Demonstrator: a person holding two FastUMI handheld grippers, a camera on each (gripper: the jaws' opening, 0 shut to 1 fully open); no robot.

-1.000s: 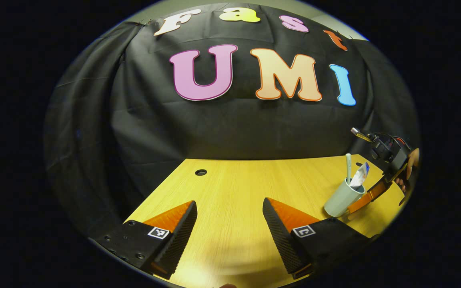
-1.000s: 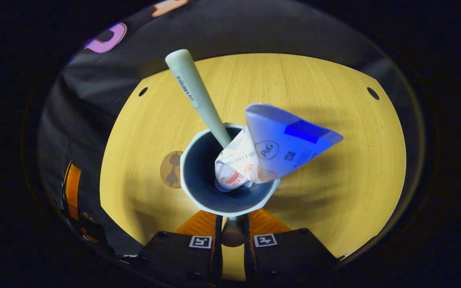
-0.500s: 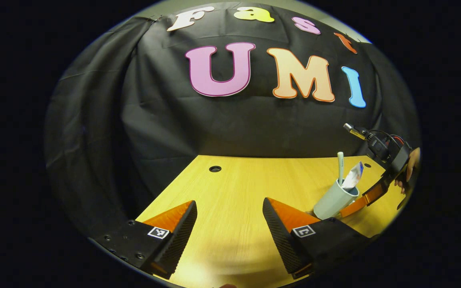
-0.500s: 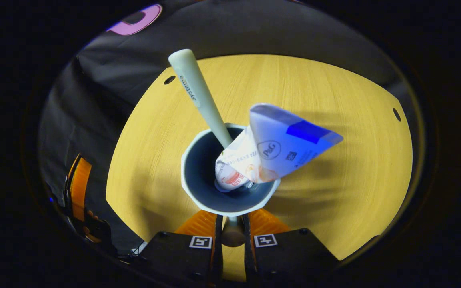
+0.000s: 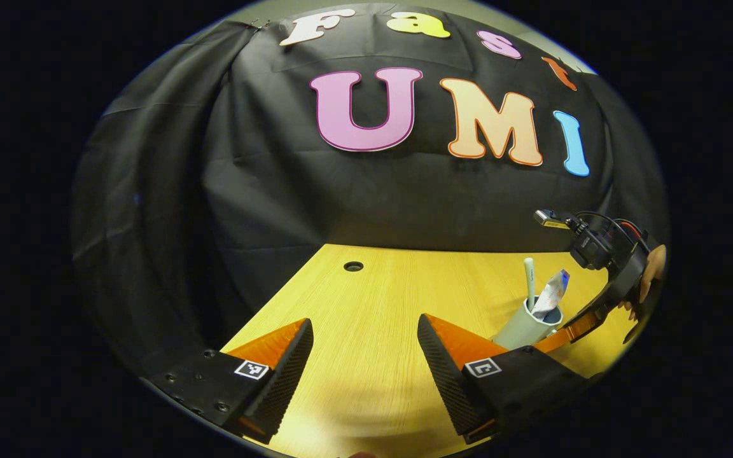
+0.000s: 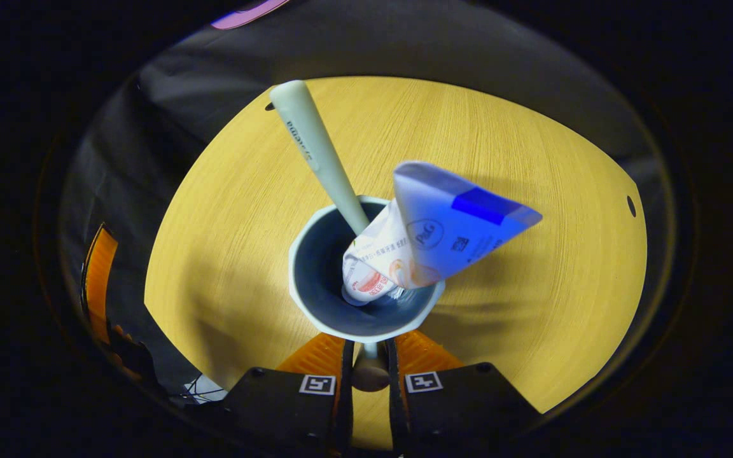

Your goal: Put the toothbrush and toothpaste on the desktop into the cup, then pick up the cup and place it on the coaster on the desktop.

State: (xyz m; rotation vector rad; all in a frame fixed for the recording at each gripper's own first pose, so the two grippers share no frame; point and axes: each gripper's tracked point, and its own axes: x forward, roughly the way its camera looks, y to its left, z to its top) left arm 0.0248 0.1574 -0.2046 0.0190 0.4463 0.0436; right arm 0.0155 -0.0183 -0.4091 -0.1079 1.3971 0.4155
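Observation:
A pale cup (image 6: 315, 280) sits right in front of my right gripper (image 6: 369, 359), seen from above, and that gripper is shut on the cup's near side. A pale green toothbrush (image 6: 319, 152) and a white and blue toothpaste tube (image 6: 449, 222) stand in the cup. In the left gripper view the cup (image 5: 519, 327) leans at the far right with the toothbrush (image 5: 530, 283) and tube (image 5: 551, 296) sticking out, and the right gripper (image 5: 579, 324) grips it from the right. The cup's base is hidden behind my own finger. My left gripper (image 5: 366, 356) is open over bare table.
The yellow wooden table (image 5: 373, 305) has a cable hole (image 5: 353, 266) near its back edge and another (image 6: 631, 205) at the right. A hand (image 5: 649, 273) holds the right gripper. The black cloth wall closes the back and left. The left gripper (image 6: 99, 280) shows at the left edge.
The right gripper has carried the cup leftward across the table. The brown coaster seen beside the cup one second ago has passed out of sight. The left gripper stays open.

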